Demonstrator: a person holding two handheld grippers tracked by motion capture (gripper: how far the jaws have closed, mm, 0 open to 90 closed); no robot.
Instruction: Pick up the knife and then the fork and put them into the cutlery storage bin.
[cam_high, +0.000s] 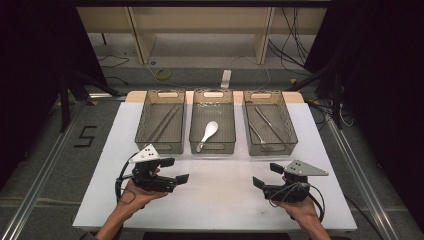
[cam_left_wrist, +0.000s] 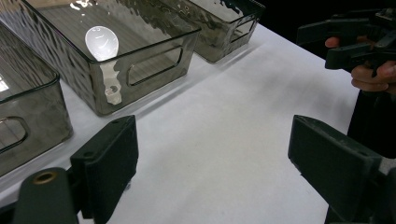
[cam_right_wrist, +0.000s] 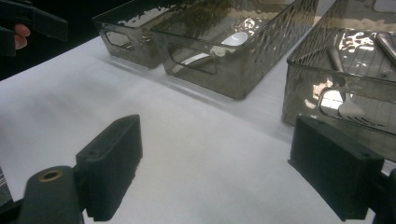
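You held the left gripper (cam_high: 178, 170) and the right gripper (cam_high: 264, 174) over bare white table (cam_high: 220, 200), jaws spread wide on nothing. The white spoon (cam_high: 208, 132) lay in the middle bin (cam_high: 212, 148); sorting looked finished or unstarted.

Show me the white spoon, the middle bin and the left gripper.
white spoon (cam_high: 210, 129): high view, on its bowl.
middle bin (cam_high: 212, 148): high view, on its near wall.
left gripper (cam_high: 176, 170): high view, midway between its open fingertips.
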